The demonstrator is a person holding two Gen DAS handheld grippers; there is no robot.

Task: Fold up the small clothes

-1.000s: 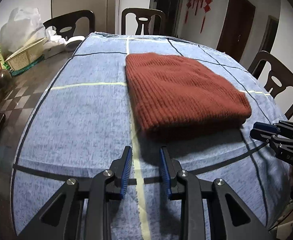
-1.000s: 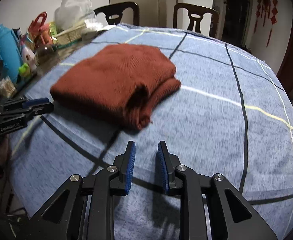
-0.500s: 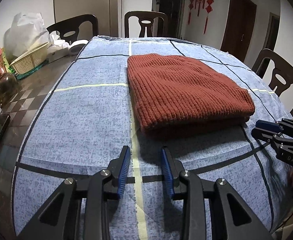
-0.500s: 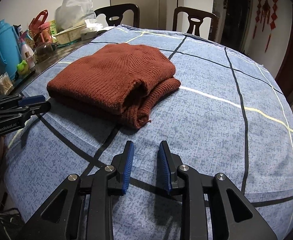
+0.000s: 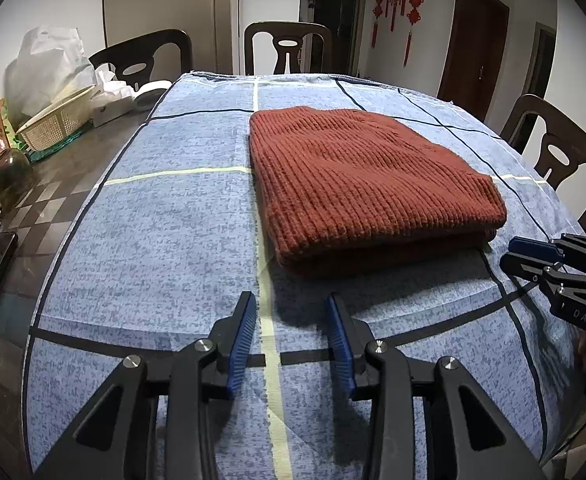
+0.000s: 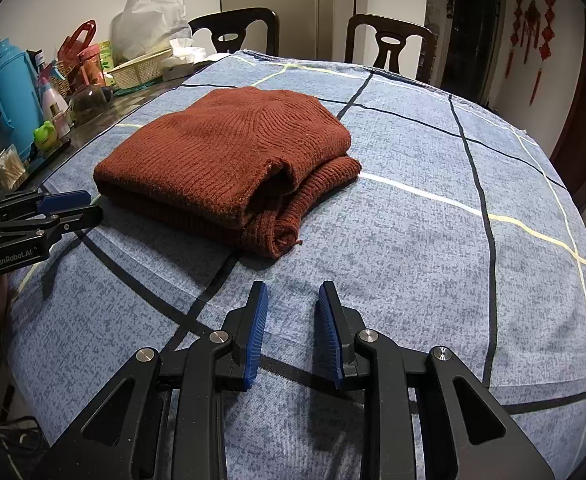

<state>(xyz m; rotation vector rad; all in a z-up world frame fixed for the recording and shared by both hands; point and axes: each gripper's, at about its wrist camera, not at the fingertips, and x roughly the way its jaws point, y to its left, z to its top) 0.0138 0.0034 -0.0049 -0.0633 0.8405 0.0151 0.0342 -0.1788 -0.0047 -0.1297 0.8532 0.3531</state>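
A rust-red knitted sweater (image 5: 365,184) lies folded into a thick rectangle on the blue checked cloth (image 5: 165,240) that covers the counter. Both claws hover over the cloth on the near side of the sweater, clear of it. The left claw (image 5: 291,312) is opening, its blue pads parted with only bare cloth showing between them; it has hold of nothing. The right claw (image 6: 291,300) stands part open, likewise empty, off the sweater's near corner where the folded layers gape. Beyond the sweater's left edge, on the bare counter beside the cloth, stand a woven basket (image 5: 57,120), a white plastic bag (image 6: 149,20) and a blue flask (image 6: 9,88). Dark chairs (image 5: 289,48) stand behind the sweater at the far edge.
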